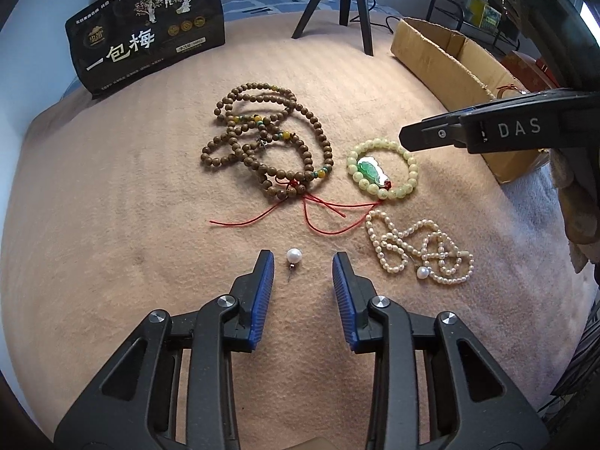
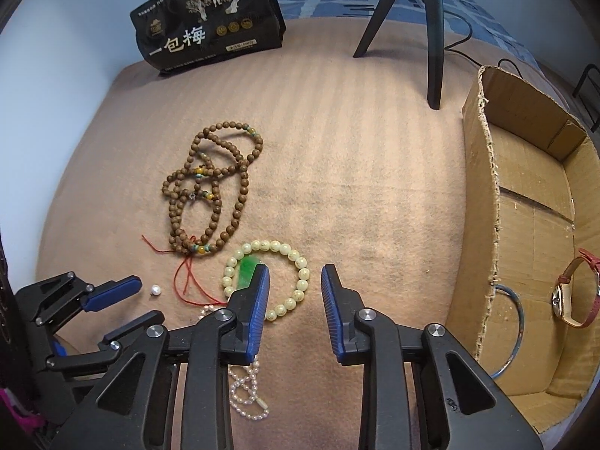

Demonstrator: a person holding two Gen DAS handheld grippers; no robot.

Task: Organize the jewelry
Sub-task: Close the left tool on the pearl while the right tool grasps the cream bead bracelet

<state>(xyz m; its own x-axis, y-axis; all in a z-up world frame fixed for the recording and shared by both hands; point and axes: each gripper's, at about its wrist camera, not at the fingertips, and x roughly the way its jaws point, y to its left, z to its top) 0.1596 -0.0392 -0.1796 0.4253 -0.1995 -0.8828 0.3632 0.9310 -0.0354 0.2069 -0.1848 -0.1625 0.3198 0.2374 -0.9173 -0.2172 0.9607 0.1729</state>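
Left gripper [image 1: 303, 262] jaws apart around loose pearl [image 1: 294, 254], not touching. Right gripper [image 2: 295, 277] jaws apart over pale bead bracelet [image 2: 302, 272], nothing clamped. Cardboard box [image 2: 483, 202] just beside.

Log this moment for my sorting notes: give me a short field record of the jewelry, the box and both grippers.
surface: tan blanket
loose pearl: between the left gripper's open jaws, untouched
brown bead strand: piled mid-blanket, red cord trailing
pale green bracelet: partly between the right gripper's open jaws, green pendant inside its ring
pearl necklace: coiled on blanket
cardboard box: holds watch and blue bangle
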